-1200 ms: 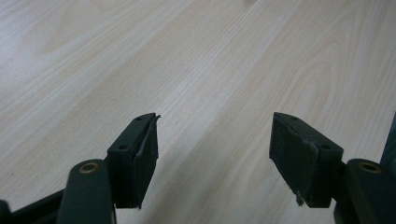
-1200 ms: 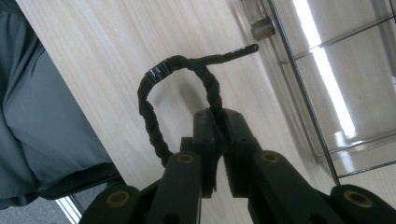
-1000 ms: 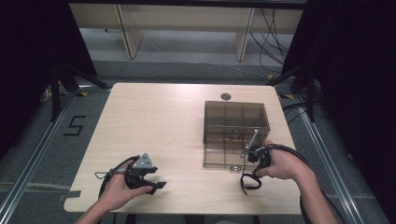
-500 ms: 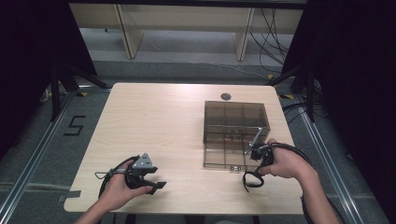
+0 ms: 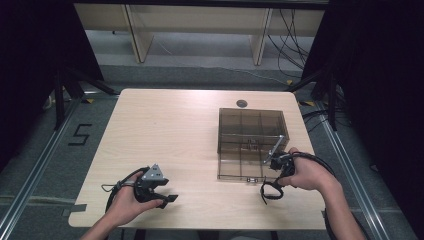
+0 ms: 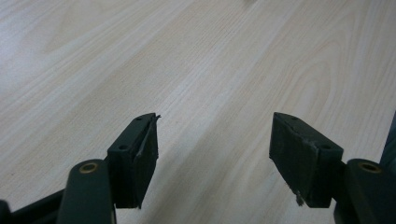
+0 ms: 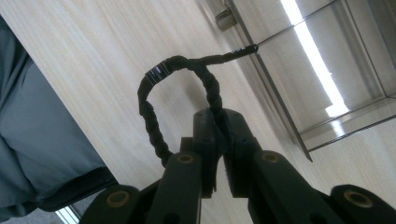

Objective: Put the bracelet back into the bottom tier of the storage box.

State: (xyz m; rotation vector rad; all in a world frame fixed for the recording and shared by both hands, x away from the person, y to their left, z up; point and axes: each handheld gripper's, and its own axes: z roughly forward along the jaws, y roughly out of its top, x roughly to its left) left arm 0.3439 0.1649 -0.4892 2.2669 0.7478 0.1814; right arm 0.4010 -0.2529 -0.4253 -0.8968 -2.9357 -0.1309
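Right hand-held gripper: jaws together, clamped on a black braided cord loop at lower centre of the right gripper view. Loop rising from the pads, arching to upper left, then running out as a thin straight tail toward the upper right, tip just at the edge of the smoked clear compartment box. In the high view, right hand-held gripper at lower right of the frame, touching or just beside the near right corner of the compartment box; cord loop hanging below the hand, over the counter.

Left hand-held gripper: jaws apart, nothing between the pads, bare counter ahead. In the high view, left hand-held gripper at lower left, well apart from box and cord.

Key relation: box directly ahead of and above the right hand-held gripper in the high view; cord long axis from lower left to upper right in the right gripper view, tail pointing at the box. Right hand far nearer. Judged next move: short carry of the cord over the near wall into a near compartment; which compartment, not possible to tell.
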